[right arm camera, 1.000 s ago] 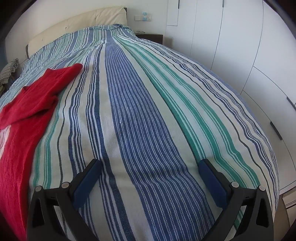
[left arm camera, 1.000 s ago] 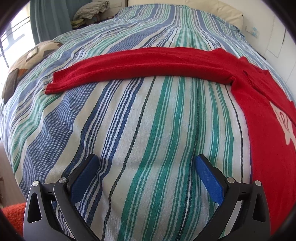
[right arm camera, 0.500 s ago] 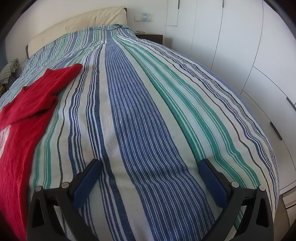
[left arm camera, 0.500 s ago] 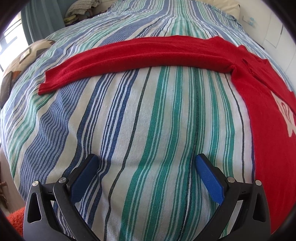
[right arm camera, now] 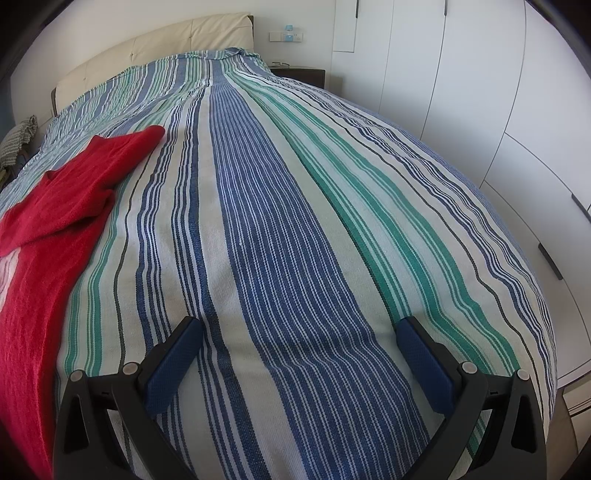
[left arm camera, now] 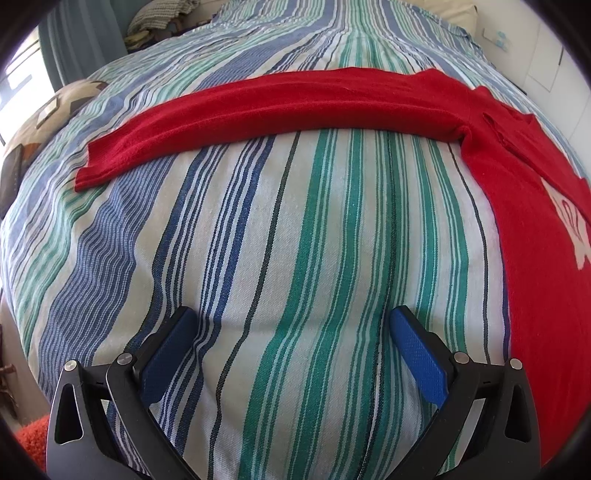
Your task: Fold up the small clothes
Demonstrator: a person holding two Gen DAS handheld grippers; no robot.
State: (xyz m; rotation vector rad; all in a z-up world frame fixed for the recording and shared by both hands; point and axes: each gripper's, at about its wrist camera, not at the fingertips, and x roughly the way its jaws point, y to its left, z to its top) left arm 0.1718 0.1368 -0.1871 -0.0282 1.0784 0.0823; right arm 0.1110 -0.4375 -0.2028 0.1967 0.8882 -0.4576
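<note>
Across the upper frame of my left view, a red jumper (left arm camera: 303, 107) lies on the striped bedspread (left arm camera: 295, 240), sleeve outstretched. My left gripper (left arm camera: 291, 328) and right gripper (right arm camera: 299, 332) gape empty; next I'd grab the sleeve cuff.

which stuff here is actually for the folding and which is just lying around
For the job:
- red long-sleeved top, spread flat, one sleeve stretched out
- striped bedspread it lies on
- left tool and right tool, both open, empty

Lying about:
- patterned cushion
- knitted blanket heap
- bedside table
- wardrobe doors
</note>
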